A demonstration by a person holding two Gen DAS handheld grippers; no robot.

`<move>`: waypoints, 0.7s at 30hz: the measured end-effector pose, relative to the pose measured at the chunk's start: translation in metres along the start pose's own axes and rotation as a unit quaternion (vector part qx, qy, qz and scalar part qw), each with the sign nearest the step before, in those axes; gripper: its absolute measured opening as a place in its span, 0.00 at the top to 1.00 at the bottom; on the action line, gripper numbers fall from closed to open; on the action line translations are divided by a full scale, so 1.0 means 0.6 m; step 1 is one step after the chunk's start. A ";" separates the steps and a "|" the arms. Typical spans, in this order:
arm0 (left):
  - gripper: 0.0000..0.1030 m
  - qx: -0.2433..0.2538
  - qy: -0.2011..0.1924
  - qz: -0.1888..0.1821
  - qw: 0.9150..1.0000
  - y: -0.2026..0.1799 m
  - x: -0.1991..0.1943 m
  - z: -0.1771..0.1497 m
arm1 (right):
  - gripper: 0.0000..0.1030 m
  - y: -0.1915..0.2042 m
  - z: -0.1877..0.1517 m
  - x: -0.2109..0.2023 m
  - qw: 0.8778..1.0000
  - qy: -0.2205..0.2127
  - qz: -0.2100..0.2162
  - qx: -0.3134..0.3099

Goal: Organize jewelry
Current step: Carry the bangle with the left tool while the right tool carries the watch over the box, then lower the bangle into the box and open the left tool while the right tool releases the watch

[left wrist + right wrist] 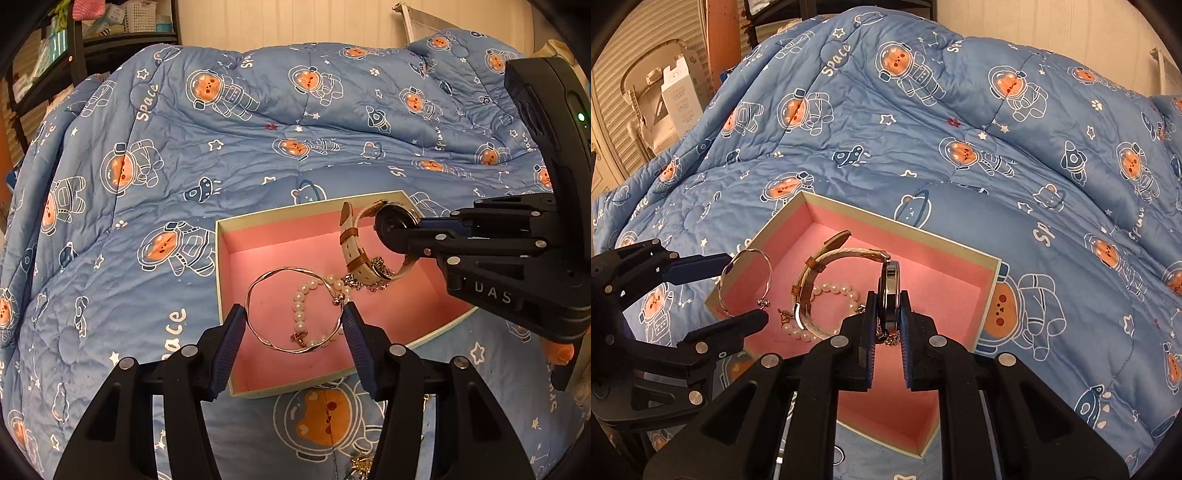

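Note:
A pink-lined box [258,236] [960,280] lies on the blue space-print quilt. My left gripper [294,325] [742,284] is shut on a thin silver bangle [255,291] [722,291], holding it by its sides over the box's near part. My right gripper [888,310] [402,236] is shut on the dark face of a watch [891,288] [388,225] with a cream strap, held above the box. A pearl bracelet [299,314] [842,290] and a silver chain [376,264] lie inside the box.
The quilt [258,122] [997,147] covers the bed all around the box. A small gold piece [360,463] lies on the quilt near the bottom edge. A black shelf [92,40] stands at the far left, a white carton [679,99] beside the bed.

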State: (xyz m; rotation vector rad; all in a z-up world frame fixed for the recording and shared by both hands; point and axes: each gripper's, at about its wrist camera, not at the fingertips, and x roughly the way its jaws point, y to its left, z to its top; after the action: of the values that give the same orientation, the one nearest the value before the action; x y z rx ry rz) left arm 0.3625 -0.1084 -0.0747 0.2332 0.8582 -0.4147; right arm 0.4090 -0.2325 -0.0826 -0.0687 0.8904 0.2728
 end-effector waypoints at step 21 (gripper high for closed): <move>0.48 0.013 0.076 -0.035 0.996 -0.011 0.099 0.015 | 0.89 -0.005 0.028 0.091 0.994 0.082 -0.044 -0.049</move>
State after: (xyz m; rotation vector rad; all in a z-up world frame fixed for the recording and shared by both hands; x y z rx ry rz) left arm 0.4003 -0.1333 -0.1151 0.2626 1.0126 -0.4777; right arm 0.4553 -0.2211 -0.1144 -0.2236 1.0341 0.2306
